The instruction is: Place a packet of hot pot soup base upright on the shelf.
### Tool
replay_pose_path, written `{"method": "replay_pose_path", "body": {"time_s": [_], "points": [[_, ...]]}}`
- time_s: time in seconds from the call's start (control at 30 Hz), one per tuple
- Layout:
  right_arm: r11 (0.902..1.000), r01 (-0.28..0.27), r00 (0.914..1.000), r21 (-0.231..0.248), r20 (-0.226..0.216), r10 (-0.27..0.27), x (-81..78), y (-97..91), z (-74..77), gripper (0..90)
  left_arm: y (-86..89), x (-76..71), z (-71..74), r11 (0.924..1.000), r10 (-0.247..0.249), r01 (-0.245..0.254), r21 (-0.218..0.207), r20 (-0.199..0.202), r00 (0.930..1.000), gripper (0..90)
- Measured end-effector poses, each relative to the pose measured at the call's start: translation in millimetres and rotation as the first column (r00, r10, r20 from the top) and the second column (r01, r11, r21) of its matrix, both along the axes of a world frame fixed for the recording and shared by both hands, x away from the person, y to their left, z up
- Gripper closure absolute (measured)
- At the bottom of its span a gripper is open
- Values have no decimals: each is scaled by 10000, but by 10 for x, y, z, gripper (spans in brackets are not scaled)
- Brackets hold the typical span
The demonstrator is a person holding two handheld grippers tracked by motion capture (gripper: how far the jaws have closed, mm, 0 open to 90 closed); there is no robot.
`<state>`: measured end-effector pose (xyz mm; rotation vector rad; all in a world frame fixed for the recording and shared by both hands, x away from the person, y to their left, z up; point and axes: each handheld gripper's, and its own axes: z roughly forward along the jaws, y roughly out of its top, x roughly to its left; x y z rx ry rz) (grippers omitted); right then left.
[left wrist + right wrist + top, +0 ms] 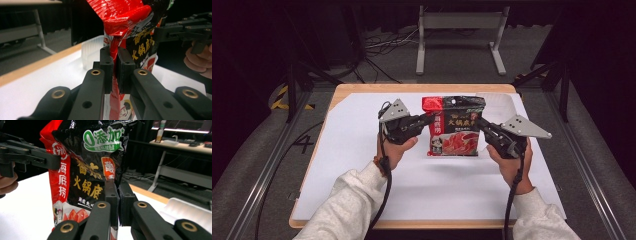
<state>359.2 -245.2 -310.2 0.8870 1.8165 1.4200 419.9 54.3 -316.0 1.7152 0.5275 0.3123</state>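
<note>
Pinching the red-and-black sauce packet (454, 126) from both sides, I've got it upright over the middle of the white table (352, 165). My left gripper (430, 120) is clamped tight on its red side edge, my right gripper (478, 122) clenched on the black edge opposite. A clear plastic tray (504, 102) sits just behind the packet, toward the table's far edge.

High view above, looking forward-down; claw views close, level, facing inward, sharing the packet (455, 126)
</note>
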Motion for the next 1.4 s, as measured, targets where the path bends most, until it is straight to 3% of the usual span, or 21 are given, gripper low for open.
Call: {"method": "replay_pose_path", "body": {"time_s": [0.17, 0.3, 0.67, 1.03, 1.17, 1.4], "points": [[9992, 397, 9985, 61, 382, -399, -4, -144, 176, 874, -193, 88, 176, 9994, -305, 310, -175, 253, 9992, 849], [9977, 683, 9965, -43, 482, -680, -2, -244, 267, 875, -296, 158, 228, 9985, -493, 501, -226, 354, 9982, 848], [9884, 1515, 9866, 141, 592, -1520, 41, -533, 288, 875, -687, 383, 292, 9952, -959, 967, -130, 498, 9941, 847], [9697, 2418, 9689, 346, 463, -2432, 58, -855, 152, 873, -1145, 706, 144, 9869, -1566, 1582, -310, 483, 9865, 847], [9585, 2820, 9581, 421, 398, -2836, 68, -953, 102, 873, -1336, 827, 90, 9817, -1853, 1869, -370, 436, 9817, 847], [9433, 3299, 9434, 370, 237, -3309, 77, -1045, -14, 872, -1481, 960, -47, 9772, -2063, 2073, -456, 260, 9781, 846]]}}
